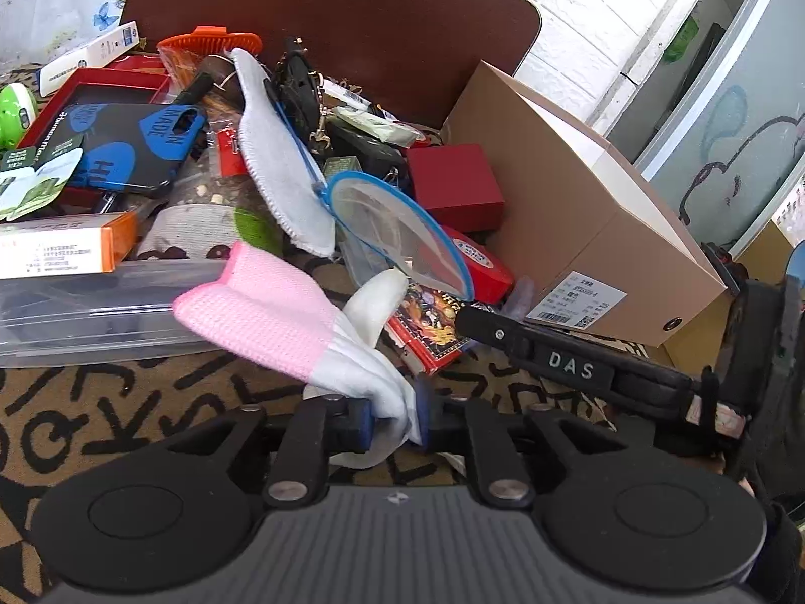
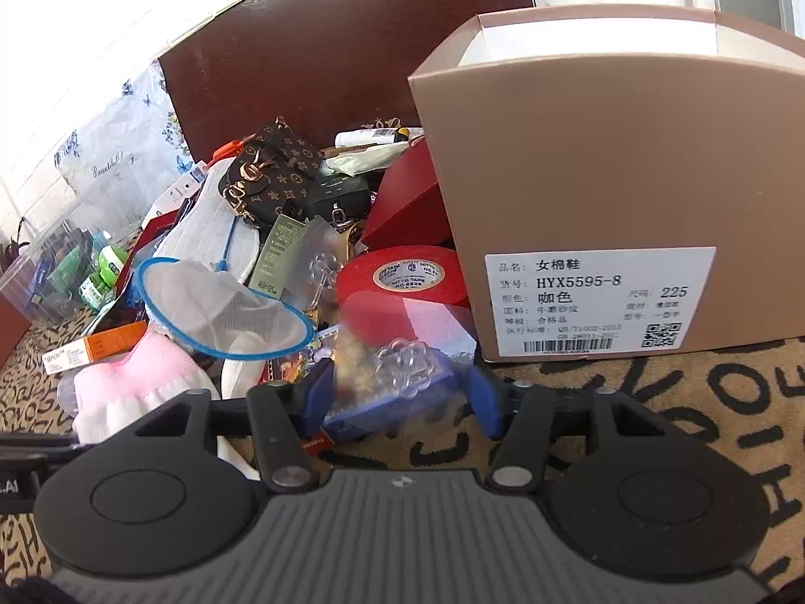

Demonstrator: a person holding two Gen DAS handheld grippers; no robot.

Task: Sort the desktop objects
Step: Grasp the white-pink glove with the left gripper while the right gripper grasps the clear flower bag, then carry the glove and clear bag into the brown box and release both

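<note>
My left gripper [image 1: 392, 420] is shut on the white end of a pink and white cloth [image 1: 261, 322], which lies over the front of a heap of desk clutter. The cloth also shows in the right wrist view [image 2: 136, 382]. My right gripper [image 2: 400, 402] is open, its blue pads on either side of a clear plastic packet [image 2: 402, 367] that lies on a colourful card box [image 2: 352, 423]; the pads are apart from it. The right gripper's finger [image 1: 528, 340] reaches into the left wrist view beside that card box [image 1: 427, 327].
A tan shoebox [image 2: 604, 161] stands at the right, also in the left wrist view [image 1: 578, 211]. A red tape roll [image 2: 402, 277], a blue-rimmed mesh strainer [image 2: 221, 312], a brown patterned pouch [image 2: 276, 166], a red box [image 1: 455, 186] and a clear plastic bin [image 1: 90, 312] crowd the patterned tablecloth.
</note>
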